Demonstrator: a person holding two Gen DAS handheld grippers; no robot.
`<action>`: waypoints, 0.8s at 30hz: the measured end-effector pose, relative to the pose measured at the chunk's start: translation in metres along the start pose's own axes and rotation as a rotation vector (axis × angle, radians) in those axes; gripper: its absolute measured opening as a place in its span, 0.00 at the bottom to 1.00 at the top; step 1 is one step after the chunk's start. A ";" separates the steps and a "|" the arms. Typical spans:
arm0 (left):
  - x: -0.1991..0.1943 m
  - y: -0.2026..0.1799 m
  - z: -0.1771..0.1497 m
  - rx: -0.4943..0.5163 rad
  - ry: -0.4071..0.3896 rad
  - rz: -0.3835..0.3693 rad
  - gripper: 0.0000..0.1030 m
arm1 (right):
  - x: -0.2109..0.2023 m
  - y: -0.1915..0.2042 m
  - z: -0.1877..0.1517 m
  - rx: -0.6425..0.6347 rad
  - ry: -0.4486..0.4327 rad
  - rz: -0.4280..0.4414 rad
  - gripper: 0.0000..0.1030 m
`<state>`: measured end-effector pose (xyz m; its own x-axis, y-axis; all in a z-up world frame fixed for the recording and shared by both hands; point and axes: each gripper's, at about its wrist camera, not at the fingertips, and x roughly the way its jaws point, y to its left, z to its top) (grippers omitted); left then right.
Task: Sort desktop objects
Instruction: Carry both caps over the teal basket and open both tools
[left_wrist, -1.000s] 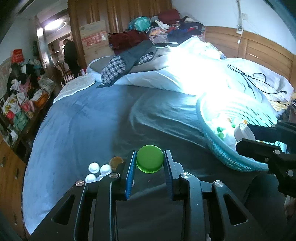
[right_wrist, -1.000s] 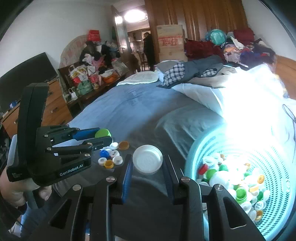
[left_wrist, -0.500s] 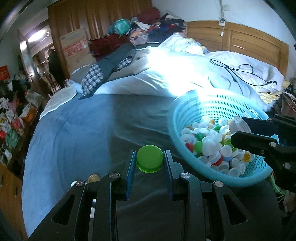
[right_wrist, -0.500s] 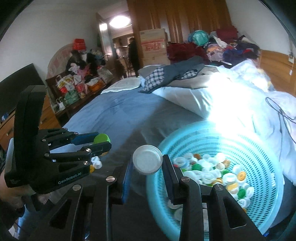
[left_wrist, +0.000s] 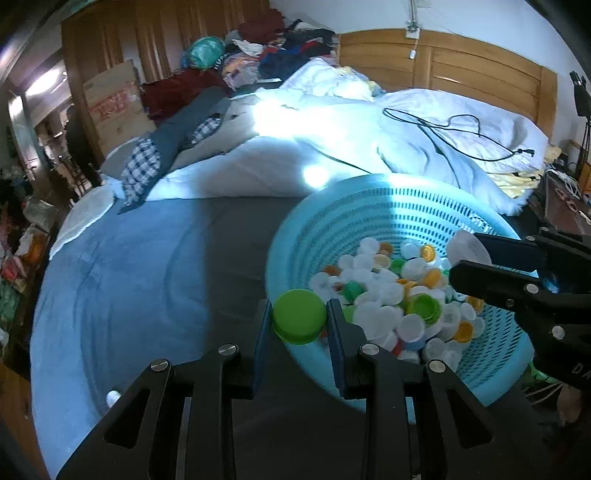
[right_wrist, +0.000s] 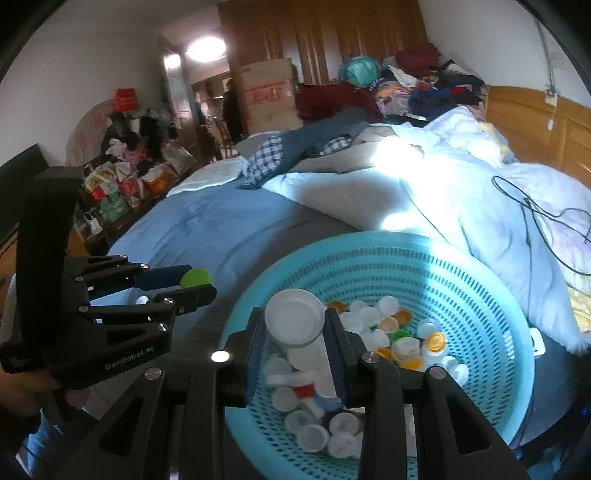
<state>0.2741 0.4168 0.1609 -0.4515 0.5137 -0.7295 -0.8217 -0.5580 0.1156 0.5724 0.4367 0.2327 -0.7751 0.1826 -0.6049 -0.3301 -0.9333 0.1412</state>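
Observation:
My left gripper (left_wrist: 299, 318) is shut on a green bottle cap (left_wrist: 300, 315) and holds it over the near left rim of the turquoise basket (left_wrist: 373, 195). It also shows in the right wrist view (right_wrist: 195, 282), with the green cap (right_wrist: 195, 277) between its jaws. My right gripper (right_wrist: 295, 325) is shut on a white lid (right_wrist: 294, 317) above the inside of the basket (right_wrist: 491, 295). In the left wrist view the right gripper (left_wrist: 458, 258) holds the white lid (left_wrist: 467, 248) over the basket's right side. The basket holds several caps (left_wrist: 388, 295) of mixed colours.
The basket sits on a blue blanket (left_wrist: 129, 277) on a bed. A white duvet (left_wrist: 332, 147) with a black cable (left_wrist: 443, 125) lies behind it. One white cap (left_wrist: 112, 397) lies on the blanket at lower left. Cluttered shelves (right_wrist: 122, 177) stand at the left.
Both grippers have moved right with their caps, from beside the loose caps on the blanket to over the basket. Both stay shut.

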 end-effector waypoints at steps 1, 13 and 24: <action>0.003 -0.003 0.002 0.001 0.004 -0.013 0.24 | 0.001 -0.003 0.000 0.008 0.003 -0.004 0.34; 0.009 -0.022 0.021 -0.060 -0.015 -0.225 0.24 | 0.006 -0.030 -0.009 0.056 0.029 -0.033 0.34; 0.016 -0.027 0.020 -0.052 0.002 -0.220 0.24 | 0.010 -0.027 -0.012 0.060 0.036 -0.027 0.34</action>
<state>0.2819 0.4526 0.1594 -0.2629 0.6258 -0.7343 -0.8812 -0.4658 -0.0814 0.5794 0.4598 0.2137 -0.7459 0.1950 -0.6368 -0.3828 -0.9080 0.1704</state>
